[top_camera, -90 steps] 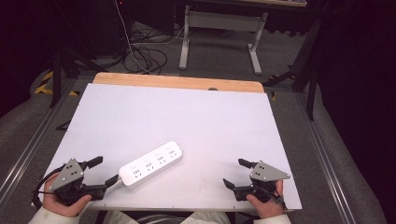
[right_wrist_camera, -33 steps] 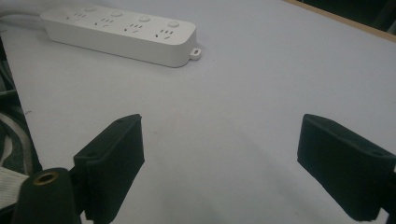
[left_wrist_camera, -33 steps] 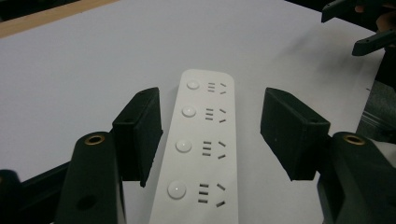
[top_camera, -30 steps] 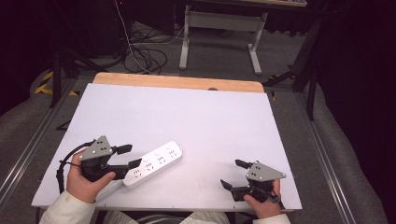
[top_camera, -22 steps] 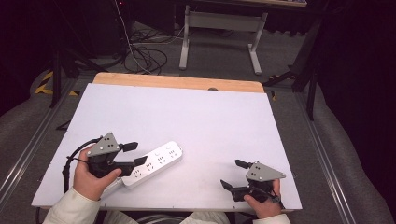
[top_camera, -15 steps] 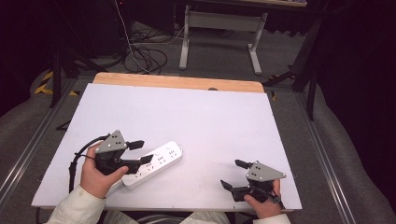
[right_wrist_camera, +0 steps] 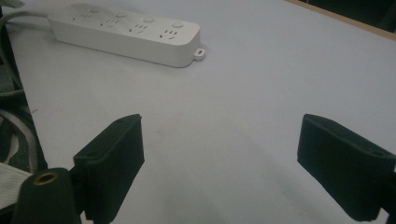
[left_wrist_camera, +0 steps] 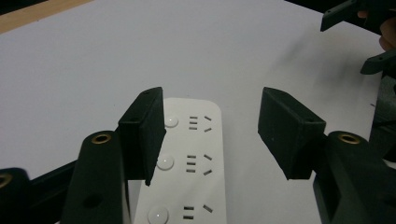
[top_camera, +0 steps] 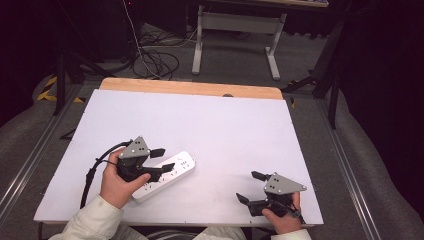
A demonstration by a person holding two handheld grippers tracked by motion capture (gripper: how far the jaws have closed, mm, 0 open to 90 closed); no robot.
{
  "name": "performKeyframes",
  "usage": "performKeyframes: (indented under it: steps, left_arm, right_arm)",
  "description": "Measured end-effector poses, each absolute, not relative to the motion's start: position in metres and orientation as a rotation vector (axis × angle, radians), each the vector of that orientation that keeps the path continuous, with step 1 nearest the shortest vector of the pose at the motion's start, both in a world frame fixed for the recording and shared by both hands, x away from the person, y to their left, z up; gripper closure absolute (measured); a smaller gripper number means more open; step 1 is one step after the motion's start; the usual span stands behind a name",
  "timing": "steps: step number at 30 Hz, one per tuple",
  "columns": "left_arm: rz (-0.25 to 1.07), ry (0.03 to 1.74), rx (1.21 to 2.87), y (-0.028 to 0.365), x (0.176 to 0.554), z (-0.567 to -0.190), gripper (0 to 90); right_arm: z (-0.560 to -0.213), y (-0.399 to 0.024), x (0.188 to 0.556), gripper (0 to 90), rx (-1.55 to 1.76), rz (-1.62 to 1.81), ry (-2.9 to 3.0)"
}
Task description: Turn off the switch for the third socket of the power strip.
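White power strip [top_camera: 164, 175] lies flat on the table [top_camera: 210, 125], near the front edge and left of centre, set at a slant: its right end points toward the middle of the table, its left end toward the front left corner. The face carries a row of sockets, each with a round button beside it, visible in the left gripper view [left_wrist_camera: 187, 163]. A small tab projects from the right end, seen in the right gripper view [right_wrist_camera: 126, 30].

Left gripper [top_camera: 161, 159] is held in the left hand [top_camera: 119, 181] directly over the left half of the power strip. Its jaws stand partly open, about halfway. In the left gripper view one jaw sits above the strip's row of buttons and the other is out past the strip's opposite long edge, over bare table. Neither pad presses on the strip; whether a jaw tip touches its face cannot be told. A black cable [top_camera: 92, 175] trails from the gripper toward the front left corner.

Right gripper [top_camera: 248, 186] is held in the right hand [top_camera: 281, 219] at the front right corner of the table, well apart from the power strip. Its jaws are spread wide with bare table between them and grip nothing. The surface is white, with a wooden strip [top_camera: 190, 88] along the far edge. No containers are on the table.
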State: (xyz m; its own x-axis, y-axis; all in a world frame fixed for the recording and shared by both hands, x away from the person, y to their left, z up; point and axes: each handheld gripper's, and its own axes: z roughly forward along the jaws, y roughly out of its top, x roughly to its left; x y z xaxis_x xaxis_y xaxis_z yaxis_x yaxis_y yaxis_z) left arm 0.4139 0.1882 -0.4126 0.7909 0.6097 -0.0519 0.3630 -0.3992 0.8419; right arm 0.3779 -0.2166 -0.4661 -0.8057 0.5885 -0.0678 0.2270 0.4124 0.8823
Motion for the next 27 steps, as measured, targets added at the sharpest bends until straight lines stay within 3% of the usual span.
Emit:
performKeyframes:
  steps: [12, 14, 24, 27]
  left_arm:
    - [0.297, 0.737, 2.036, 0.183, 0.424, -0.421, 49.1]
    - [0.299, 0.742, 2.055, 0.183, 0.425, -0.422, 60.0]
    - [0.236, 0.829, 2.069, 0.179, 0.431, -0.430, 89.9]
    - [0.251, 0.840, 2.092, 0.178, 0.434, -0.433, 90.0]
  right_arm:
    - [-0.466, -0.217, 0.379, 14.9, 0.697, 1.362, 2.305]
    - [-0.466, -0.217, 0.378, 14.9, 0.699, 1.360, 2.305]
    - [-0.467, -0.217, 0.379, 14.9, 0.697, 1.358, 2.311]
    - [-0.467, -0.217, 0.379, 14.9, 0.697, 1.357, 2.313]
